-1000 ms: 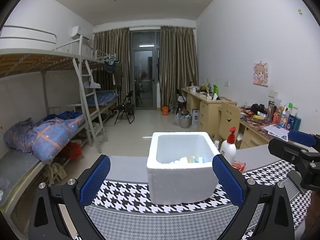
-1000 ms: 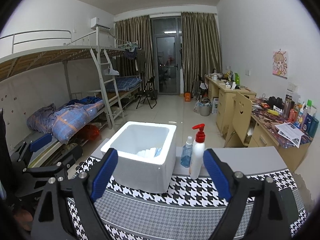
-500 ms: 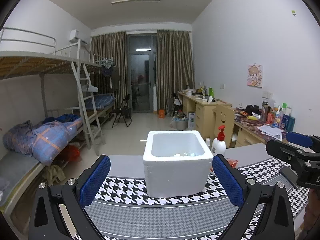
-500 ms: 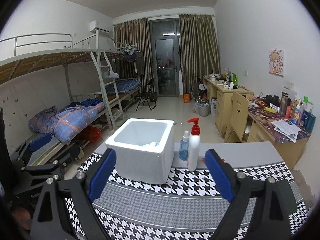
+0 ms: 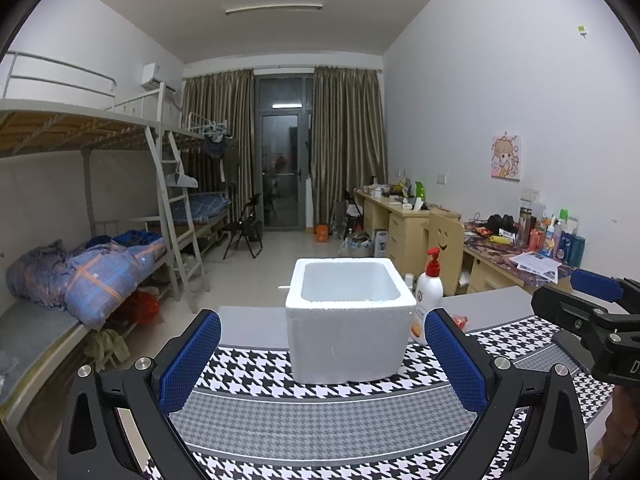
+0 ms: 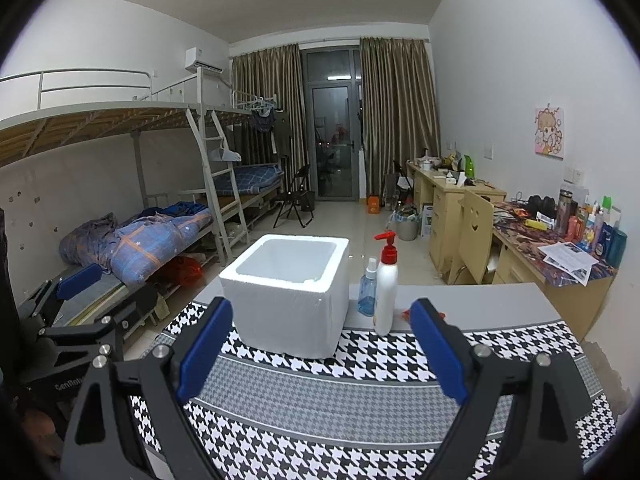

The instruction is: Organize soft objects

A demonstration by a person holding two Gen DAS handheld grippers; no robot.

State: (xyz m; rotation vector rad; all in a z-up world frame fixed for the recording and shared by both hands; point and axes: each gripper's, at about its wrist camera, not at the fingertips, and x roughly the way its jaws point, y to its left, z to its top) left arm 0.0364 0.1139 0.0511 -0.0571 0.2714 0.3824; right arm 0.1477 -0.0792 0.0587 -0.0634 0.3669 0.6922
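A dormitory room, with a bunk bed (image 5: 120, 208) along the left of the frame and curtains (image 6: 396, 120) around a glass door at the far centre. In the foreground, a desk (image 5: 256, 320) with a grey top, partly covered by a houndstooth cloth (image 5: 320, 420) in black and white.

At the centre of the left wrist view, a white foam box (image 5: 348, 340) standing on the cloth, open at the top; contents not visible from this angle. Just beside it to the right, a white pump bottle (image 6: 386, 292) with a red head, and next to that a small blue spray bottle (image 6: 367, 290). Something small and red (image 5: 460, 321) lying on the grey top behind the right blue pad, too hidden to identify.

Left tongs (image 5: 322, 360) spread wide apart at the bottom of the frame, holding nothing, the box seen between the blue pads. Right tongs (image 6: 322, 354) also spread wide and empty, low in the right wrist view, near the box but not touching it.
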